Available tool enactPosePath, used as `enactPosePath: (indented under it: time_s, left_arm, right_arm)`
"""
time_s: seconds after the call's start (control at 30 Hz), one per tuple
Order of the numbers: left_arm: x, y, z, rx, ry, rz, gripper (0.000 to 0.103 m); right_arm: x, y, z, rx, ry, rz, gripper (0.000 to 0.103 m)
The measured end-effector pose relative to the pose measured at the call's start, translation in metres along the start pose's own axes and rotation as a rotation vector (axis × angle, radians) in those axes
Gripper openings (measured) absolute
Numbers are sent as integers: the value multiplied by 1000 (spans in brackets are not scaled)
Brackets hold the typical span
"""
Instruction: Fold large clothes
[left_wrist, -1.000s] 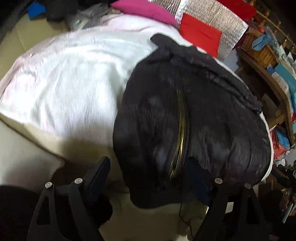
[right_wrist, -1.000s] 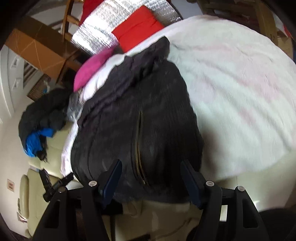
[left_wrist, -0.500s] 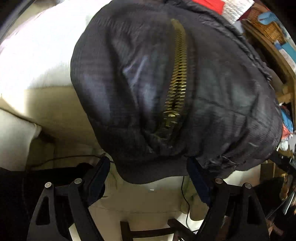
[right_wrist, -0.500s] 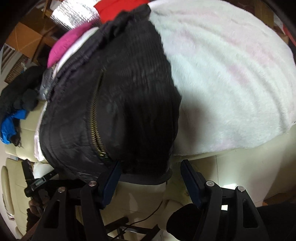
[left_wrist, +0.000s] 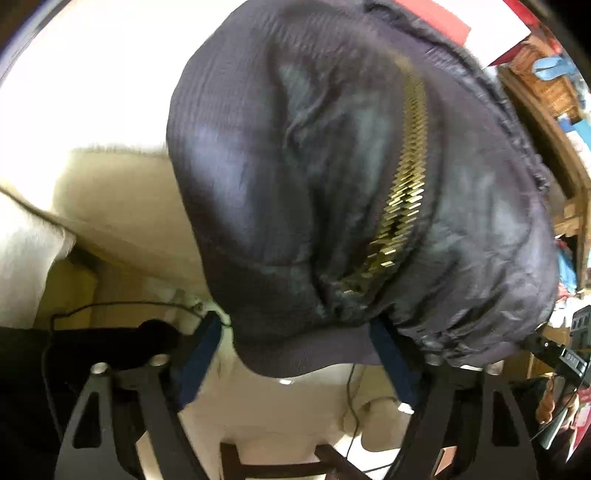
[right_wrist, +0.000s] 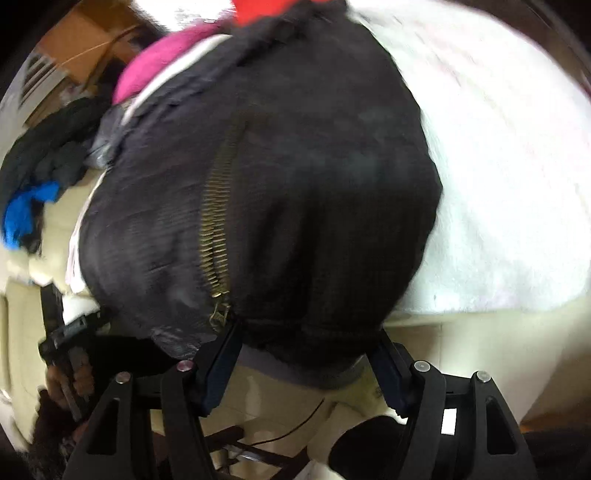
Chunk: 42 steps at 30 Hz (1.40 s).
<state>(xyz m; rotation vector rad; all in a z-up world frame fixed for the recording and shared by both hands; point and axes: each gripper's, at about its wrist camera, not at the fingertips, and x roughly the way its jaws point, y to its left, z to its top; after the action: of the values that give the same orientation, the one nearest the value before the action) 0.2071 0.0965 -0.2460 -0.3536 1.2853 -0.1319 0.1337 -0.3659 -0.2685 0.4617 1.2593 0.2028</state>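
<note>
A black zip-up jacket (left_wrist: 332, 166) with a brass zipper (left_wrist: 402, 206) lies on a white fluffy blanket (left_wrist: 92, 74), its ribbed hem hanging over the near edge. My left gripper (left_wrist: 295, 354) is open, its jaws on either side of the hem at the jacket's left part. In the right wrist view the same jacket (right_wrist: 295, 184) fills the middle, zipper pull (right_wrist: 219, 314) near the hem. My right gripper (right_wrist: 306, 358) is open, its jaws around the hem right of the zipper. The blanket (right_wrist: 498, 166) lies to the right.
Pink (right_wrist: 155, 70) and red (right_wrist: 266, 11) cushions lie beyond the jacket. A dark clothes pile with blue cloth (right_wrist: 26, 214) sits at left. Wooden shelves with a basket (left_wrist: 546, 81) stand at right. Cream tiled floor and a cable (left_wrist: 351, 398) are below.
Both grippers have moved down and forward to the jacket's hem over the last second. The hem now lies between each pair of open jaws.
</note>
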Motion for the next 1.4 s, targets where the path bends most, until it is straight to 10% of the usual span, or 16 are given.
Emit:
enactPosePath:
  time_s: [0.2, 0.27, 0.33, 0.43, 0.57, 0.63, 0.67, 0.77, 0.83, 1.13, 1.4]
  left_arm:
    - [13, 0, 3, 0, 31, -24, 89]
    - [8, -3, 2, 28, 12, -59, 54]
    - [5, -5, 0, 51, 1, -48, 45]
    - [7, -5, 1, 47, 11, -49, 45]
    - [25, -6, 0, 35, 81, -71, 78]
    - [35, -11, -3, 81, 114, -61, 76]
    - [33, -13, -3, 96, 100, -60, 57]
    - [27, -10, -2, 89, 92, -104, 11]
    - [20, -7, -4, 79, 88, -130, 8]
    - [-91, -24, -3, 190, -74, -371, 8]
    - [-164, -41, 93, 220, -294, -479, 8]
  right_arm:
    - [19, 20, 0, -95, 48, -11, 73]
    - [13, 30, -5, -131, 34, 24, 71]
    - [0, 44, -14, -193, 29, 110, 65]
    - [-5, 53, -19, -232, 38, 157, 66]
    - [34, 40, -7, -103, 127, 118, 68]
    - [46, 47, -3, -88, 149, 104, 68]
    - [45, 47, -5, -116, 142, 94, 68]
    - [32, 66, -8, -211, 72, 64, 57]
    - [20, 65, -9, -214, 24, 50, 24]
    - [-81, 98, 0, -310, -243, 176, 17]
    - [-135, 132, 74, -305, -515, 258, 17]
